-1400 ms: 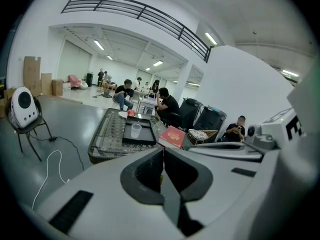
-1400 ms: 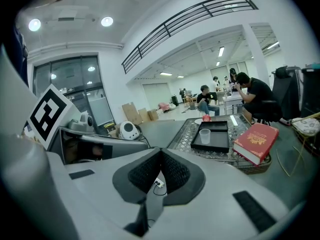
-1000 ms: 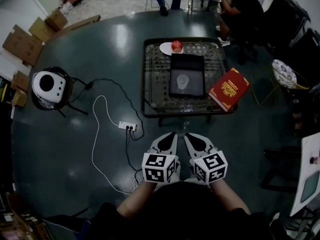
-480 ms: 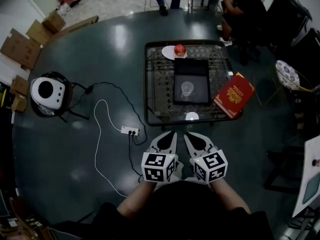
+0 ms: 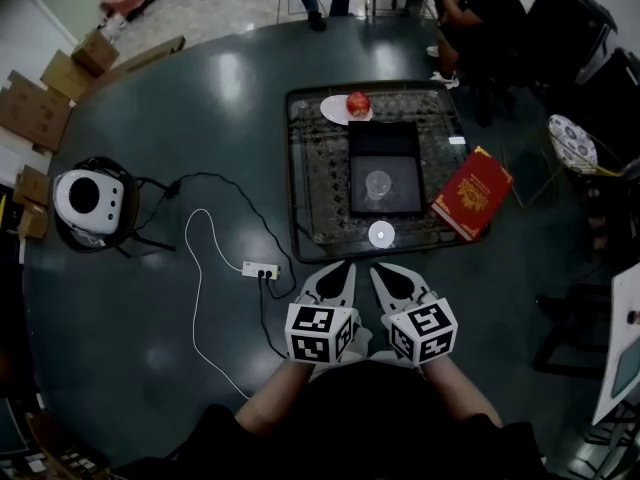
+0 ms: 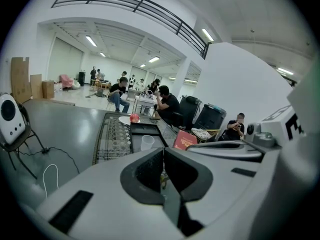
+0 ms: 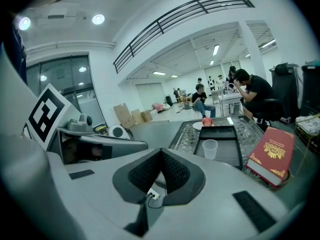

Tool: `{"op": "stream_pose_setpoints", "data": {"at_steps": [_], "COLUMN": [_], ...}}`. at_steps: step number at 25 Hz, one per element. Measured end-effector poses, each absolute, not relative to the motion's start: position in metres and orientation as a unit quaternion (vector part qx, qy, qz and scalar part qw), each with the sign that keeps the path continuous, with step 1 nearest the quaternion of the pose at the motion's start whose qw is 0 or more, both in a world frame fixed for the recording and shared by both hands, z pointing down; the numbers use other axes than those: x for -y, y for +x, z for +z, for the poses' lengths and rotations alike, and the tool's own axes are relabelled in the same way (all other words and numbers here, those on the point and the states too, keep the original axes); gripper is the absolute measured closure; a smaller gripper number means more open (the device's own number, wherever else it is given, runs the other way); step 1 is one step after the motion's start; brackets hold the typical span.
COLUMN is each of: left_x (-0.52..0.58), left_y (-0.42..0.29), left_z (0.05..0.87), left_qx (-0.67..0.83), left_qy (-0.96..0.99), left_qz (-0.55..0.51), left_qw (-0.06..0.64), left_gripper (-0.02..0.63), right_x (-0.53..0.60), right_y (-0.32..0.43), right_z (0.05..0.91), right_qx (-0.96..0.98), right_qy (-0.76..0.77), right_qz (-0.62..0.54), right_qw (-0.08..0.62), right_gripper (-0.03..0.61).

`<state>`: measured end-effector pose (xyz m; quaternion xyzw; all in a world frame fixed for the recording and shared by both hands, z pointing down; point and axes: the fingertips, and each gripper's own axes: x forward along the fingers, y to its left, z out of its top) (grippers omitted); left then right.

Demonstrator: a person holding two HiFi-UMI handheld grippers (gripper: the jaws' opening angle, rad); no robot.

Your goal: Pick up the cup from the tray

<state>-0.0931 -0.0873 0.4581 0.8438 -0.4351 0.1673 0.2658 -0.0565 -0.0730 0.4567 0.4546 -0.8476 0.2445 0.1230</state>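
Standing upright in rectangular black tray (image 5: 385,143): clear, seemingly plastic cup (image 5: 378,185)

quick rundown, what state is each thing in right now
cup: upright, standing in the tray, untouched
tray: flat on the glass table, holding only the cup
apple: resting on a white plate
book: closed, lying flat
left gripper: shut, empty
right gripper: shut, empty

One cup (image 5: 378,185), one tray (image 5: 385,146), one apple (image 5: 357,103), one book (image 5: 472,191).
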Motion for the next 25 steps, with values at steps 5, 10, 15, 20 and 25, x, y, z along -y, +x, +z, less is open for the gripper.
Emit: {"op": "stream_pose_setpoints", "data": {"at_steps": [5, 10, 15, 20, 25], "left_x": [0.094, 0.098, 0.104, 0.109, 0.120], "left_y": [-0.092, -0.088, -0.085, -0.079, -0.066], "left_z": [0.461, 0.466, 0.471, 0.478, 0.488], "left_qx": [0.422, 0.416, 0.420, 0.424, 0.426], "left_qy": [0.851, 0.853, 0.850, 0.847, 0.845], "left_qz": [0.170, 0.173, 0.174, 0.178, 0.183], "left_qw": [0.262, 0.264, 0.265, 0.267, 0.267], "left_gripper": [0.598, 0.598, 0.598, 0.598, 0.598], "right_x": [0.080, 0.078, 0.080, 0.089, 0.105], "right_y": [-0.056, -0.046, -0.035, -0.016, 0.002], "right_z": [0.456, 0.459, 0.462, 0.465, 0.471], "right_qx": [0.840, 0.830, 0.823, 0.814, 0.812], "right_qy": [0.469, 0.480, 0.493, 0.507, 0.509], "right_qz": [0.244, 0.251, 0.255, 0.257, 0.260], "right_qw": [0.124, 0.128, 0.125, 0.118, 0.116], "right_gripper": [0.568, 0.568, 0.568, 0.568, 0.568]}}
